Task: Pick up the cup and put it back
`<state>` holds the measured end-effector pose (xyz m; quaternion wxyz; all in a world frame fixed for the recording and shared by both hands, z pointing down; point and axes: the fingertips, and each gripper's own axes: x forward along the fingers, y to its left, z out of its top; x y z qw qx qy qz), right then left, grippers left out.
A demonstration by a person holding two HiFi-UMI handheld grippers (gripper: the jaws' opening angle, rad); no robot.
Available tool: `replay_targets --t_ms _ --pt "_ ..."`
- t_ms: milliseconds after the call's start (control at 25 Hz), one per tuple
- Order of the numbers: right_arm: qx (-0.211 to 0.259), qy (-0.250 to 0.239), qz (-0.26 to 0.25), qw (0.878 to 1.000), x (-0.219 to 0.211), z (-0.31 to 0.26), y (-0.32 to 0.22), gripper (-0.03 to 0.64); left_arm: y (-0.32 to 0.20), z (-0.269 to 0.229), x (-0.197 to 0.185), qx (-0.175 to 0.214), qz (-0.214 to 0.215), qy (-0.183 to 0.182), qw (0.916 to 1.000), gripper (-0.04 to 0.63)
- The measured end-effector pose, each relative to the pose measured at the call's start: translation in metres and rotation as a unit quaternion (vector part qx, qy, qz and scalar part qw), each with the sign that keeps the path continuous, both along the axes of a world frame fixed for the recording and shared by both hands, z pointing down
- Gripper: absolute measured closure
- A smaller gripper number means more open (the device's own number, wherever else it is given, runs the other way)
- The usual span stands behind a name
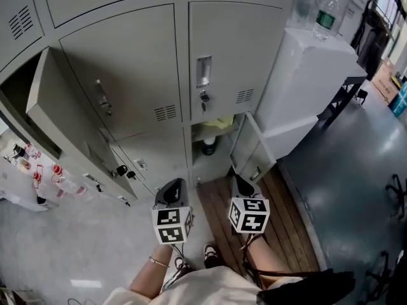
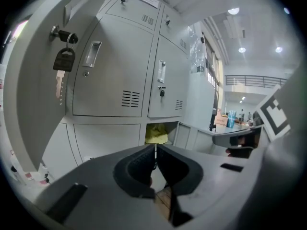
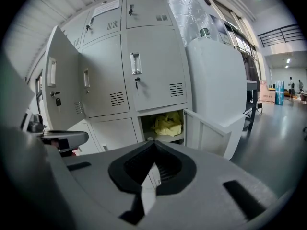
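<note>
Dark cup standing inside open bottom locker, beneath yellow cloth, well ahead of both claws; left gripper clenched, gripping nothing; right gripper likewise clenched, touching nothing.

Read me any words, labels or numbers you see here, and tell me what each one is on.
Nothing is legible.
Paper sheet on an upper locker door: print too blurred.
Green label on the bottle atop the white cabinet: too small.
Marker cubes: square patterns only, no letters.
</note>
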<state>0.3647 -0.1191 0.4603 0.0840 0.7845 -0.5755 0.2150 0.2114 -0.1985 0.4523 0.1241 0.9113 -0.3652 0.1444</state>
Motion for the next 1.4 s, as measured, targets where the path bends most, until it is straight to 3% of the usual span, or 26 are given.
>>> replay_targets --t_ms 360,1120,1400 --pt "-0.011 -0.002 -0.013 1.0 -0.001 0.023 -0.011 0.624 -0.008 0.022 0.004 -0.002 -0.004 -0.009 1.0 0.58" --pt "-0.037 -0.024 -0.012 0.999 0.023 0.186 -0.045 0.624 -0.041 0.205 0.022 -0.043 -0.025 -0.029 0.9984 0.58" --pt "-0.024 -0.03 -0.003 0.999 0.026 0.202 -0.049 0.623 -0.04 0.223 0.018 -0.049 -0.034 -0.025 0.9979 0.58"
